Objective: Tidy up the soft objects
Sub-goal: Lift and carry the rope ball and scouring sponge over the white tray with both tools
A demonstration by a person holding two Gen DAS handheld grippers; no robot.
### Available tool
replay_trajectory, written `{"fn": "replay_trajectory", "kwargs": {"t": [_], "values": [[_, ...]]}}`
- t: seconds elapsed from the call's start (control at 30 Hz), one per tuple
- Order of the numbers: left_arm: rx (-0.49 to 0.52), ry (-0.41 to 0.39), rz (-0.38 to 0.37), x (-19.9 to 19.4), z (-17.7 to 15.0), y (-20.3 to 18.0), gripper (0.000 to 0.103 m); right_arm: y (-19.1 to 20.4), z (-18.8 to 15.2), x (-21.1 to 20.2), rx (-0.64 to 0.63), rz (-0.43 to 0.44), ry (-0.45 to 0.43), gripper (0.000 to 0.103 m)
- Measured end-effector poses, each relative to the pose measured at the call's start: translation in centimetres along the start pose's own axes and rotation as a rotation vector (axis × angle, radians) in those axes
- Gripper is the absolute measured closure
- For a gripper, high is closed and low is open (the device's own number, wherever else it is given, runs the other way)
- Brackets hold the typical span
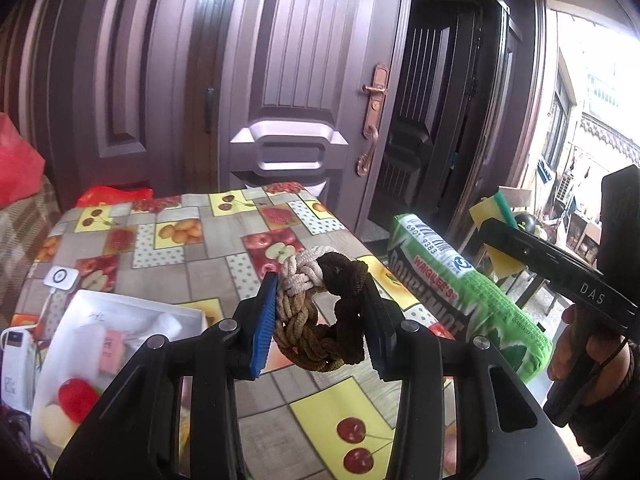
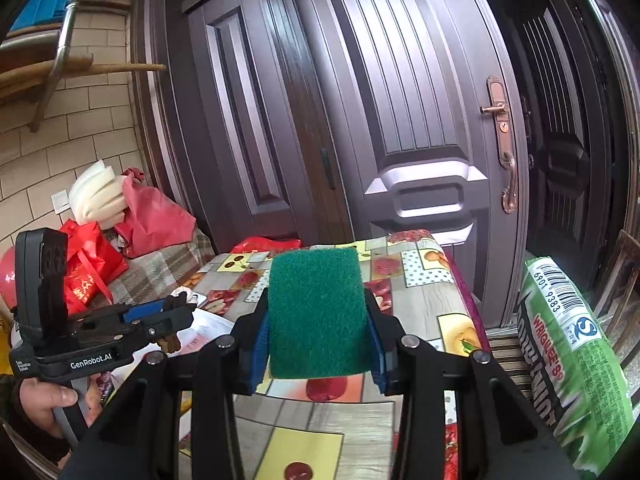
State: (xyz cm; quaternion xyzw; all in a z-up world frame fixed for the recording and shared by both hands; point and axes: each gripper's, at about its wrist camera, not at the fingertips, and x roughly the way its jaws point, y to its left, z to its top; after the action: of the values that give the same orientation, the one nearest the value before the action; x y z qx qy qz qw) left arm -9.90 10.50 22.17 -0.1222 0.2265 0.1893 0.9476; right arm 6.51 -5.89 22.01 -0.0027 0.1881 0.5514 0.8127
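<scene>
My left gripper (image 1: 320, 312) is shut on a braided fabric ring (image 1: 320, 320) of cream, tan and dark brown cord, held above the fruit-patterned tablecloth (image 1: 192, 264). In the right wrist view this left gripper (image 2: 180, 310) shows at the left with the ring (image 2: 176, 302) between its blue pads. My right gripper (image 2: 316, 344) is shut on a green scouring sponge (image 2: 316, 312) held upright. From the left wrist view, the right gripper (image 1: 494, 236) grips the sponge (image 1: 498, 210), whose yellow side shows. A green Doublemint plush pillow (image 1: 468, 292) lies at the table's right edge (image 2: 572, 340).
A white box (image 1: 132, 300) at the left holds several soft items, among them a red and yellow toy fruit (image 1: 76, 398). A white power bank (image 1: 16, 364) lies beside it. Red bags (image 2: 156, 216) and white foam (image 2: 96, 196) pile up left of the brown doors (image 2: 400, 100).
</scene>
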Motion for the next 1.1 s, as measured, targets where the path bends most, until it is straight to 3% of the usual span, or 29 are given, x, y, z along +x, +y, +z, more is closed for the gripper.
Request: {"fn": "replay_trajectory", "kwargs": {"t": [1.1], "values": [[-0.075,-0.044,0.108,-9.0,-2.4,8.8,0.064,10.2,0.0,0.7,-0.053,0.102,-0.006,0.061]]}}
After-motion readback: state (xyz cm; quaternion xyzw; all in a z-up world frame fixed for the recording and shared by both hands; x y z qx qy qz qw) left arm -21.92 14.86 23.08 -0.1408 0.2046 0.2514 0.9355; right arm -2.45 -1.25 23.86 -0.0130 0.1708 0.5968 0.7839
